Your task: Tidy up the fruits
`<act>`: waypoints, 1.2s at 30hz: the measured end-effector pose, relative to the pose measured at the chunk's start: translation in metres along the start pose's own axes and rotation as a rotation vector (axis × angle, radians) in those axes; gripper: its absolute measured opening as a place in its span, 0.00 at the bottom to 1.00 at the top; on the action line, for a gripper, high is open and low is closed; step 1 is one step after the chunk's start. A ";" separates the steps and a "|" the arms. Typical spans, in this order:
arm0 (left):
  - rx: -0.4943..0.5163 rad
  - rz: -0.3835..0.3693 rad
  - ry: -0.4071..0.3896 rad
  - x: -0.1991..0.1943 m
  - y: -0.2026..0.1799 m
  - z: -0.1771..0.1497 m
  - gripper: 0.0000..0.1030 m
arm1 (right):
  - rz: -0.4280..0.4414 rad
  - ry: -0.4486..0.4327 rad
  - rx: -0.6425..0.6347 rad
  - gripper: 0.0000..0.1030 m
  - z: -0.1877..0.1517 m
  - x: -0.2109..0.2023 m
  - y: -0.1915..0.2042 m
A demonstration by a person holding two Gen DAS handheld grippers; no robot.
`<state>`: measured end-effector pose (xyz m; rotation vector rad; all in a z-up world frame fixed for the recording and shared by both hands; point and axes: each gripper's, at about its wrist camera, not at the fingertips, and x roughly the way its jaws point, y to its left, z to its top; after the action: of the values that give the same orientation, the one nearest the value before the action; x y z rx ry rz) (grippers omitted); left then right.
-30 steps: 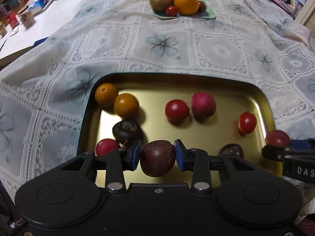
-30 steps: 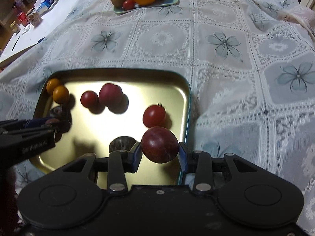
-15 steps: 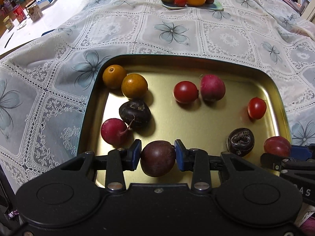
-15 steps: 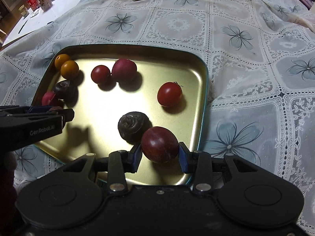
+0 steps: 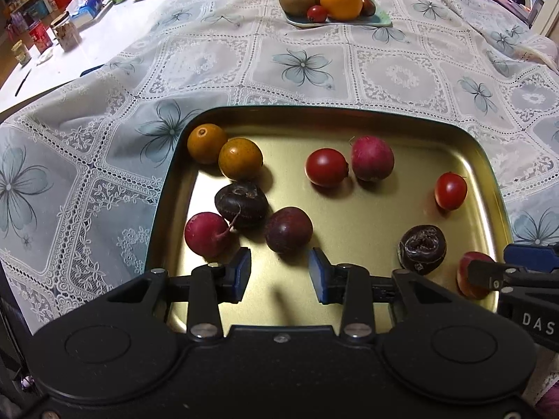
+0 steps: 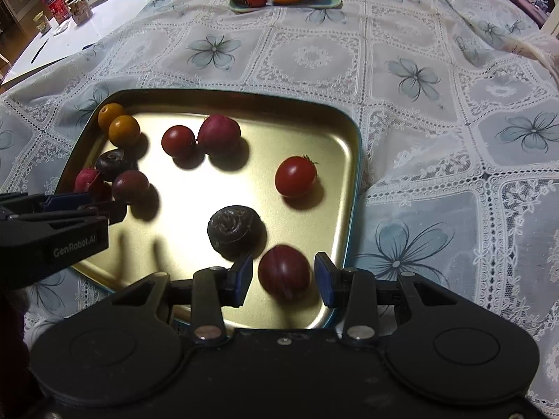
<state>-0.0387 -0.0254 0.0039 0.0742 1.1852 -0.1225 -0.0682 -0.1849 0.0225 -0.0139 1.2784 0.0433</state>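
A gold metal tray (image 5: 349,122) (image 6: 353,146) holds several small fruits. My left gripper (image 5: 279,274) is open just behind a dark purple plum (image 5: 288,229) that lies on the tray. My right gripper (image 6: 283,279) is open around a red plum (image 6: 283,272) resting near the tray's front right corner; the jaws stand apart from it. Two orange fruits (image 5: 223,150), two cherry tomatoes (image 5: 327,167), radishes (image 5: 206,234) and dark water chestnuts (image 5: 422,249) also lie on the tray.
A pale green plate (image 5: 335,21) with an orange, kiwi, apple and tomatoes stands far across the lace tablecloth (image 6: 419,87). Jars, cans and boxes (image 5: 66,31) crowd the far left. The tablecloth drops off at the left edge.
Both grippers opened and let go of their plums, which now rest on the tray. Both grippers have pulled back a little.
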 end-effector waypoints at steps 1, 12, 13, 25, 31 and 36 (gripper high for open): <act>-0.001 -0.001 0.001 0.000 0.000 0.000 0.44 | -0.001 -0.004 -0.002 0.39 0.000 -0.001 0.000; -0.020 0.003 0.002 -0.005 0.004 -0.002 0.44 | 0.001 -0.007 0.003 0.39 -0.002 -0.004 0.000; -0.021 0.003 0.001 -0.005 0.004 -0.002 0.44 | 0.000 -0.009 0.005 0.39 -0.002 -0.005 -0.001; -0.030 -0.007 0.009 -0.013 0.007 -0.006 0.44 | -0.006 -0.016 0.009 0.39 -0.005 -0.011 -0.001; -0.029 -0.012 0.018 -0.015 0.007 -0.009 0.44 | 0.001 -0.008 0.005 0.39 -0.007 -0.011 0.002; -0.029 -0.011 0.031 -0.016 0.007 -0.010 0.44 | 0.009 0.002 0.004 0.39 -0.009 -0.011 0.003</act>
<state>-0.0529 -0.0163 0.0149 0.0438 1.2184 -0.1142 -0.0799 -0.1825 0.0304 -0.0046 1.2801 0.0479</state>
